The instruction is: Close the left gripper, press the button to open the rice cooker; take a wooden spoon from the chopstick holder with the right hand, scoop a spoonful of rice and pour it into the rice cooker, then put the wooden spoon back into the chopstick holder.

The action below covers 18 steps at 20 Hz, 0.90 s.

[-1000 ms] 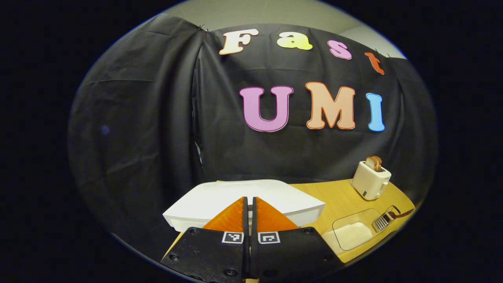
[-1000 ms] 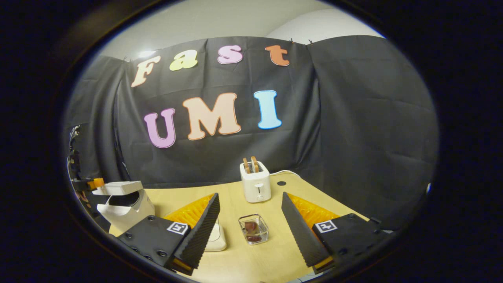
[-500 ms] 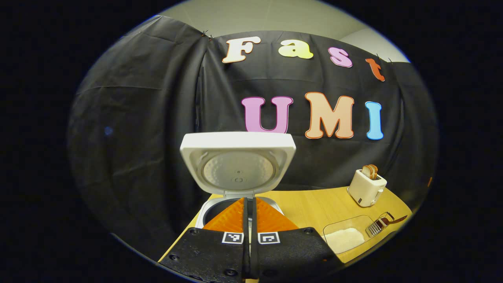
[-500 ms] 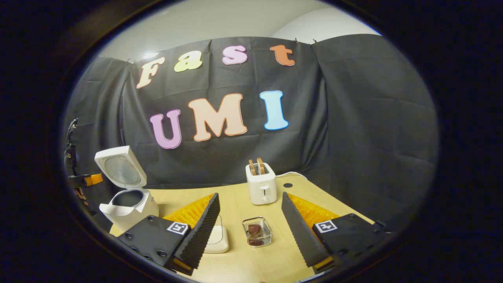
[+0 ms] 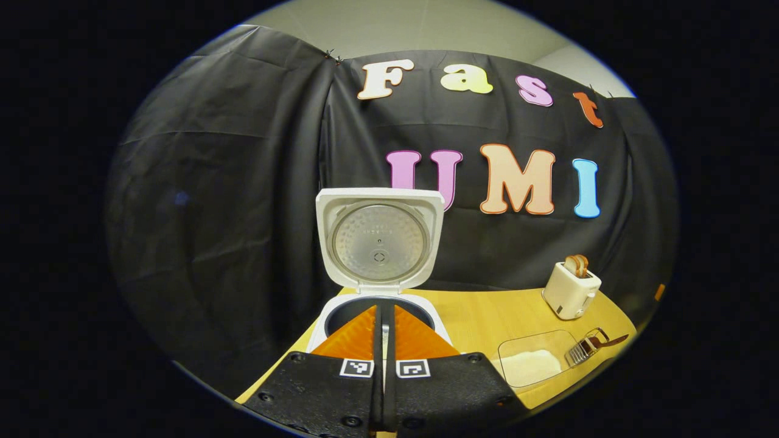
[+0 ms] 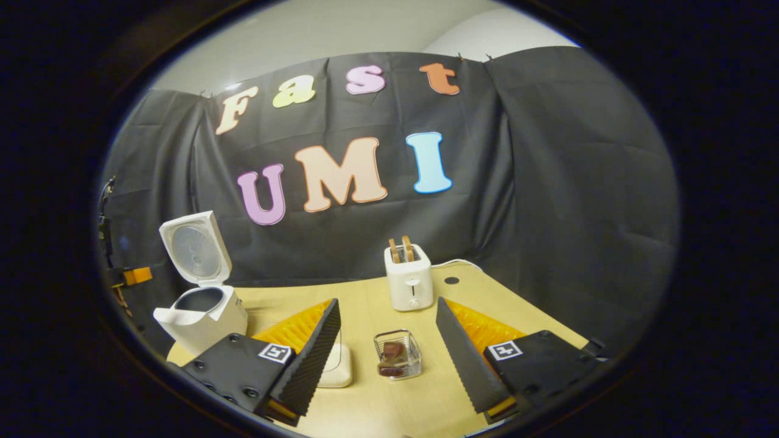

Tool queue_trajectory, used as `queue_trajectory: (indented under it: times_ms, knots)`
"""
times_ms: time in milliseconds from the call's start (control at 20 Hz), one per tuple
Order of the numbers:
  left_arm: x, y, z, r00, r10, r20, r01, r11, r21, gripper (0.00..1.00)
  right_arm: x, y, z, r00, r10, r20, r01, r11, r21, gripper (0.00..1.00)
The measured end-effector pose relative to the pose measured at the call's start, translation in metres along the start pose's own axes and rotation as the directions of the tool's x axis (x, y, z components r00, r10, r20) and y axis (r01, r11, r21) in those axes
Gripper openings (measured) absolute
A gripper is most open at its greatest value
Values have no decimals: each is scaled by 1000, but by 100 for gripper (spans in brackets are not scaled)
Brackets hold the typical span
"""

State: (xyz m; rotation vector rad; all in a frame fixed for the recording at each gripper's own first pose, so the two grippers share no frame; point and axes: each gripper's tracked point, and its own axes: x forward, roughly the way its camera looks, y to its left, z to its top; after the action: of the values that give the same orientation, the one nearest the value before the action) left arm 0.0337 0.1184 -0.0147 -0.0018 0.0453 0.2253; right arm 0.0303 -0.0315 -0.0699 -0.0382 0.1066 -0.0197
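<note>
The white rice cooker (image 5: 378, 307) stands open with its lid (image 5: 378, 240) upright and the dark pot showing. My left gripper (image 5: 383, 309) is shut and empty, its tips just in front of the cooker's front rim. In the right gripper view the cooker (image 6: 204, 313) sits at the left. The wire chopstick holder (image 6: 397, 354) with the wooden spoon (image 6: 391, 360) in it stands between and beyond the open fingers of my right gripper (image 6: 387, 303). The clear rice container (image 5: 530, 364) lies beside the holder (image 5: 583, 348).
A white toaster (image 6: 409, 283) with two bread slices stands at the back of the wooden table (image 6: 365, 304), its cord trailing right. Black cloth walls close the booth behind and at both sides. Part of the left gripper (image 6: 131, 277) shows beside the cooker.
The cooker's lid has sprung from flat to fully upright. My left gripper, still shut, has drawn back a little from the cooker. The right gripper has hardly moved.
</note>
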Motion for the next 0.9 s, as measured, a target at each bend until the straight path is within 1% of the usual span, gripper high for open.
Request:
queue_trajectory:
  times_ms: [100, 200, 250, 300, 500, 550, 700, 900]
  knots:
    - [-1, -6, -3, 1000, -6, -9, 7, 1000, 14, 0, 2, 2, -12, 1000, 16, -19, -16, 1000, -4, 100]
    - [-4, -12, -8, 999, -26, -25, 27, 999, 17, 5, 6, 4, -22, 999, 24, -29, -24, 1000, -7, 100]
    - [-4, -16, -8, 999, -37, -27, 37, 999, 16, 18, 8, 4, -26, 999, 24, -33, -24, 1000, -9, 100]
    - [-2, -18, -6, 999, -40, -27, 41, 999, 18, 25, 10, 4, -31, 999, 22, -35, -23, 1000, -10, 100]
    - [4, -20, 0, 999, -45, -16, 45, 998, 36, 86, 23, 3, -46, 1000, 2, -17, -2, 1000, -11, 100]
    - [5, -20, 1, 999, -49, -14, 49, 998, 30, 97, 27, 2, -50, 1000, -3, -14, 2, 1000, -11, 100]
    - [12, -16, 8, 999, -43, -4, 44, 999, 16, 98, 38, -4, -66, 1000, -26, -1, 26, 1000, -9, 99]
    - [23, -11, 17, 998, -54, 20, 53, 998, 19, 98, 52, -4, -96, 999, -38, 20, 38, 999, -5, 100]
